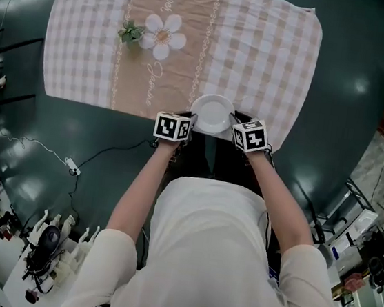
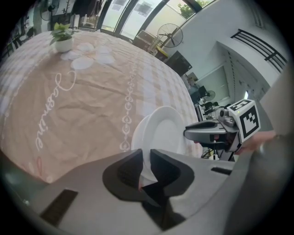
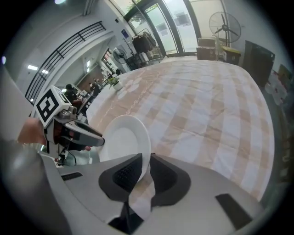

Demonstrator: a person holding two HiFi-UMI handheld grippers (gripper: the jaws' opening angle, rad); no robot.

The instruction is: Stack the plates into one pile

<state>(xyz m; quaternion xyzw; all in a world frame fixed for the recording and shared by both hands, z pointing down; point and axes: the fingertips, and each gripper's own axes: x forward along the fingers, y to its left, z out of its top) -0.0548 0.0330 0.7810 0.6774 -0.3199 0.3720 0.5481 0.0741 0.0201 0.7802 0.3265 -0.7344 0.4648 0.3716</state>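
white plate (image 1: 212, 113) at the near edge of the checked cloth (image 1: 260, 53) on the bench (image 1: 338, 91); left tongs (image 2: 146, 167) clamped on its left rim, right tongs (image 3: 146, 170) clamped on its right rim; small white pot (image 2: 63, 44) holding a green plant stands well apart on the cloth

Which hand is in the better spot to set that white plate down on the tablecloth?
Left, but only barely. The left tongs and right tongs both grip the white plate by its rim, on opposite sides. More of the tablecloth lies on the left's side.
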